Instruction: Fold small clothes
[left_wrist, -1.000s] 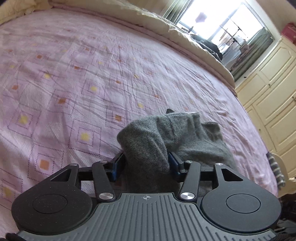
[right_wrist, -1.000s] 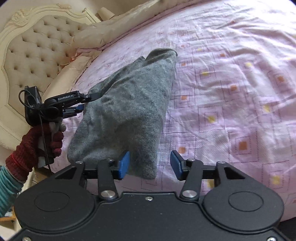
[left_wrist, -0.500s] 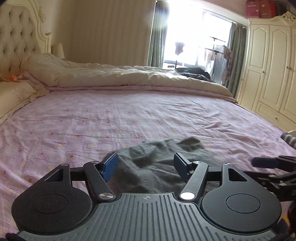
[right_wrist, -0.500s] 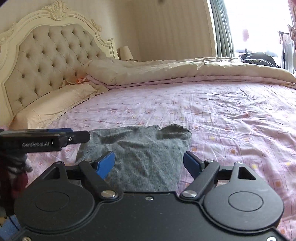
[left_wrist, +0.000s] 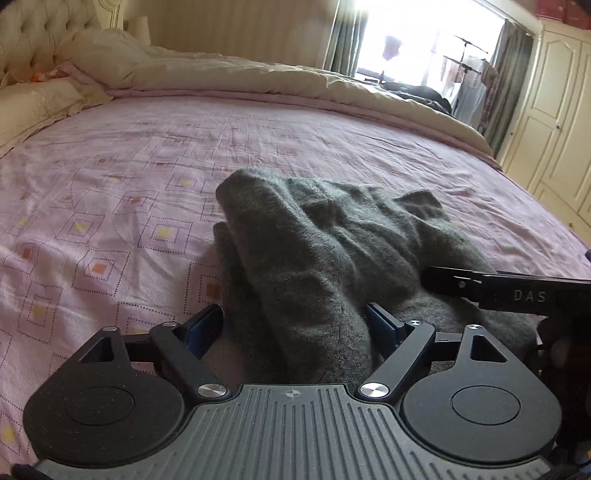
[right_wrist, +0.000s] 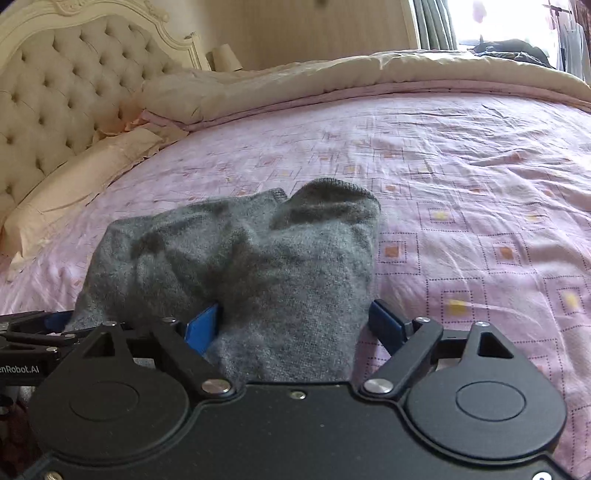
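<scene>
A small grey knit garment (left_wrist: 325, 251) lies bunched on the pink patterned bedsheet (left_wrist: 110, 192). My left gripper (left_wrist: 293, 326) is open, its blue pads on either side of the garment's near edge. My right gripper (right_wrist: 295, 326) is also open, with the same grey garment (right_wrist: 258, 258) lying between its blue pads. The right gripper's black finger (left_wrist: 498, 291) shows at the right of the left wrist view, and the left gripper's black finger (right_wrist: 33, 332) shows at the left of the right wrist view. Both grippers are close together at the near side of the garment.
A cream duvet (left_wrist: 240, 74) is rolled along the far side of the bed. A tufted headboard (right_wrist: 66, 85) and pillow (right_wrist: 74, 173) are at the left. Cream wardrobes (left_wrist: 546, 118) and a bright window (left_wrist: 424, 40) are at the right.
A second ago both grippers held the garment up in the air. It now lies on the bed, and both grippers are lower and over its near edge with the jaws open around it.
</scene>
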